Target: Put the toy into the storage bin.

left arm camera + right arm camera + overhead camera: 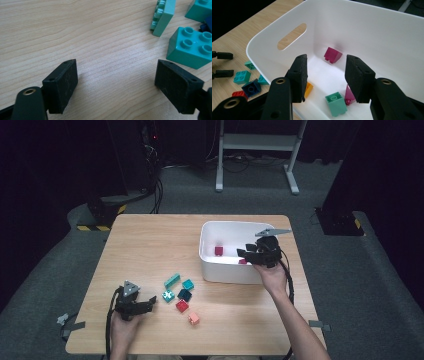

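White bin (207, 251) sits under the right gripper (325, 75), jaws part-open and empty: a drop looks done. Left gripper (116, 82), jaws wide and empty, next needs the teal brick (191, 47).

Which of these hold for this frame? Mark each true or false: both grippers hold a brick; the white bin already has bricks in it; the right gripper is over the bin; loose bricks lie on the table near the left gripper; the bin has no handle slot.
1. Both grippers hold a brick: false. The left gripper and the right gripper have nothing between their jaws.
2. The white bin already has bricks: true, including a magenta brick and a mint brick.
3. Right gripper over the bin: true.
4. Loose bricks near the left gripper: true, such as a teal brick.
5. No handle slot: false. An oval handle slot shows in its wall.
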Available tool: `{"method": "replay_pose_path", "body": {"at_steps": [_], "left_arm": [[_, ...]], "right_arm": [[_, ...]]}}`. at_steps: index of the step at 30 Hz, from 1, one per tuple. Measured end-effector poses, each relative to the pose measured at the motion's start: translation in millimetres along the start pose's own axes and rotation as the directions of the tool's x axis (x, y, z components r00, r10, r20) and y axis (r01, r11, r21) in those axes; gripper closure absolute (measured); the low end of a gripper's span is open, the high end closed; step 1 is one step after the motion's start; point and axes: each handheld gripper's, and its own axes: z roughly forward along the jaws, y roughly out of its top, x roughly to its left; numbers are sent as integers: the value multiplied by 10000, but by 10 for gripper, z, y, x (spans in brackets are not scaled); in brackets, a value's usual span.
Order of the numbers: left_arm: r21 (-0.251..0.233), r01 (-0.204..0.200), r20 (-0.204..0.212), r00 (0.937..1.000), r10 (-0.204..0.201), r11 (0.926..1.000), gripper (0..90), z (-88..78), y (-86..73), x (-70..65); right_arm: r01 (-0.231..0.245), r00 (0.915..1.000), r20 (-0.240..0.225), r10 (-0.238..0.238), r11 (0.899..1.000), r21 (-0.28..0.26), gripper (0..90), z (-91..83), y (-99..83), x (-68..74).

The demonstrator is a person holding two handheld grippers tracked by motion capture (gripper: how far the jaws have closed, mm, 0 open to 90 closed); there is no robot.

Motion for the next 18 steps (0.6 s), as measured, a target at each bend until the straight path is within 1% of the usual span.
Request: {"method": "replay_pose_path", "body": {"at_steps": [4, 6, 8, 12, 18], "left_arm": [[-1, 2, -3, 10000, -2, 10000, 187, 0, 0, 0], [0, -2, -2, 10000, 2, 10000, 187, 0, 0, 0], [-1, -2, -2, 10000, 2, 10000, 187, 0, 0, 0], [4, -5, -1, 10000, 5, 10000, 187, 0, 0, 0], [0, 1, -2, 10000, -1, 10000, 187, 0, 0, 0]], "right_arm": [[45, 9999, -139, -50, 9994, -348, 514, -75, -20, 31], [60, 9994, -333, -76, 9989, -464, 505, -106, -34, 60], [211, 9988, -430, -236, 9981, -584, 494, -130, -51, 102], [367, 9973, -606, -415, 9962, -794, 477, -167, -94, 203], [506, 9939, -927, -604, 9932, -1048, 471, -227, -157, 329]]}}
